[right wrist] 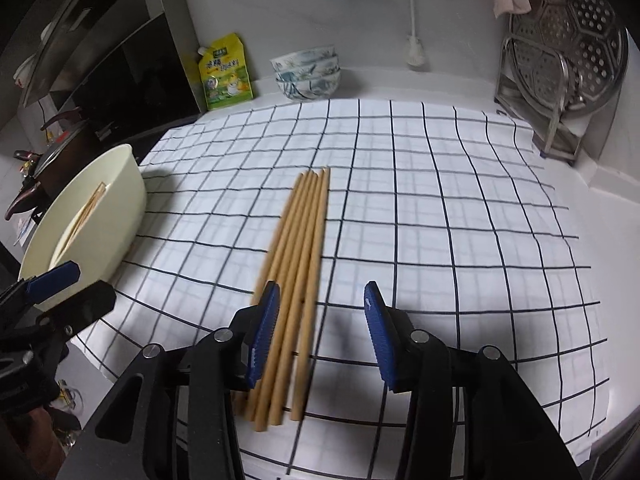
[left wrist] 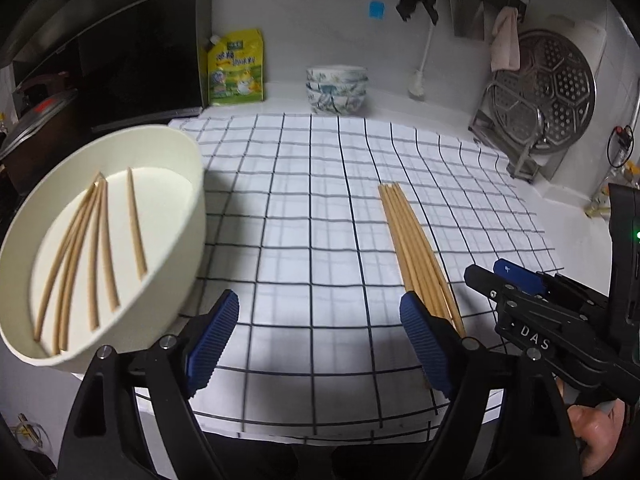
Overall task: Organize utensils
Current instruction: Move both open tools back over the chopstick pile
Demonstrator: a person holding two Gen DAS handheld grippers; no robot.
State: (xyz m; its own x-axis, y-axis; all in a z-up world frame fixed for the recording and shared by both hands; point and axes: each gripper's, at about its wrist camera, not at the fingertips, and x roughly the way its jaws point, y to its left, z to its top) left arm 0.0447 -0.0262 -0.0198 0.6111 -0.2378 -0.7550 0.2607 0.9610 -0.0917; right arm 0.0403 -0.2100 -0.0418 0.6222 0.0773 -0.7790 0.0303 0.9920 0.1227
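Several wooden chopsticks (right wrist: 298,264) lie bundled side by side on the checked cloth (right wrist: 440,220); they also show in the left wrist view (left wrist: 416,252). A cream oval basin (left wrist: 182,216) at the left holds several more chopsticks (left wrist: 96,248); it also shows in the right wrist view (right wrist: 116,204). My left gripper (left wrist: 320,340) is open and empty over the cloth between the basin and the bundle. My right gripper (right wrist: 320,328) is open, low over the near ends of the bundle, which lie between its jaws and under the left finger. The right gripper shows in the left wrist view (left wrist: 520,292).
Stacked patterned bowls (left wrist: 336,90) and a yellow pouch (left wrist: 236,68) stand at the back wall. A metal steamer rack (left wrist: 540,92) leans at the back right. A dark stove area (left wrist: 100,80) lies left of the basin. The cloth's front edge hangs over the counter edge.
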